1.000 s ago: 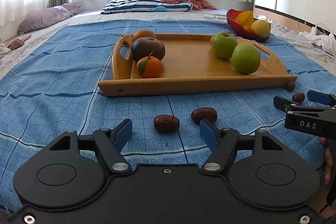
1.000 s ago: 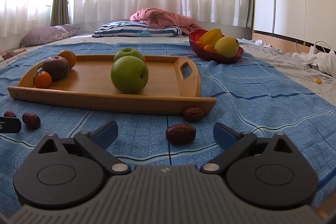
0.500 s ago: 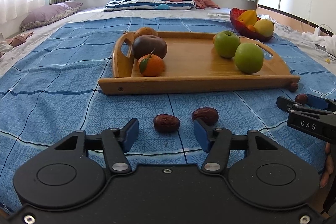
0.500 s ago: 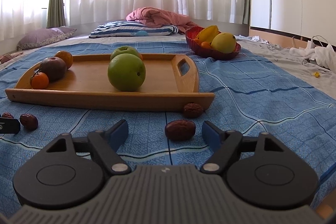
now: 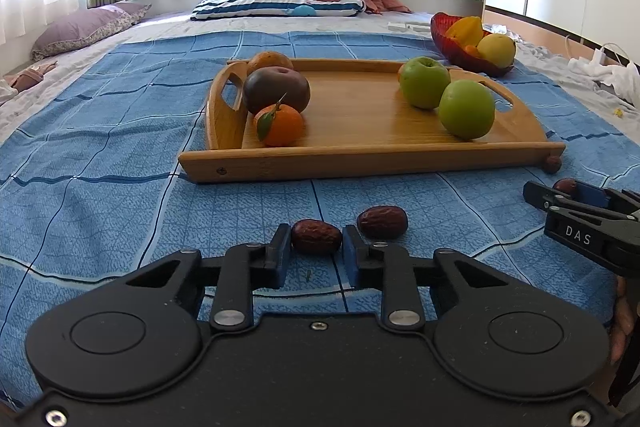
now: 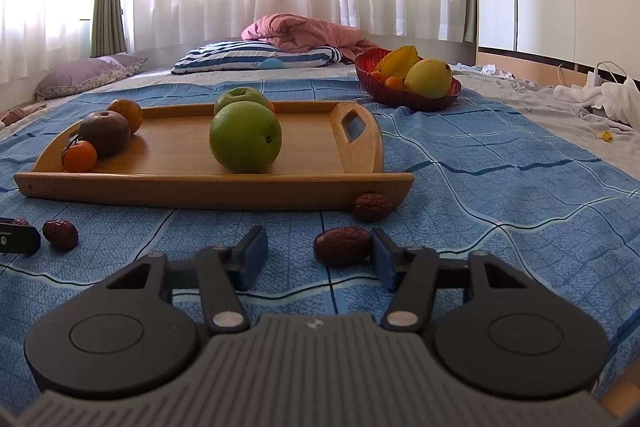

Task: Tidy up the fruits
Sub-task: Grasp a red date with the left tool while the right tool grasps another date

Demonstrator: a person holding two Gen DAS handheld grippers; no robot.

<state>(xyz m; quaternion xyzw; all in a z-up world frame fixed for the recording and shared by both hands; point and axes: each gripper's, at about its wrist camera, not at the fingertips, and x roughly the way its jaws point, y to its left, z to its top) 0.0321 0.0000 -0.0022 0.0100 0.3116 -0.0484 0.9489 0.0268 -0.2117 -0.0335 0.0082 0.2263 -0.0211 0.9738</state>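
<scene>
In the left wrist view my left gripper (image 5: 315,241) is shut on a wrinkled dark red date (image 5: 316,235) that lies on the blue checked cloth (image 5: 100,187). A second date (image 5: 382,222) sits just right of it. In the right wrist view my right gripper (image 6: 318,241) is closing around another date (image 6: 342,246). That date touches the right finger, and the left finger (image 6: 252,257) stands apart from it. One more date (image 6: 372,207) rests against the corner of the wooden tray (image 6: 200,191).
The wooden tray (image 5: 360,167) holds two green apples (image 5: 466,109), a dark apple (image 5: 276,95), a tangerine (image 5: 280,125) and an orange. A red bowl (image 5: 444,35) of yellow fruit stands behind it on the right. Pillows and a pink blanket lie at the far end.
Both grippers have narrowed without moving. The left one closed onto its date; the right one's fingers came in until the right finger met its date.
</scene>
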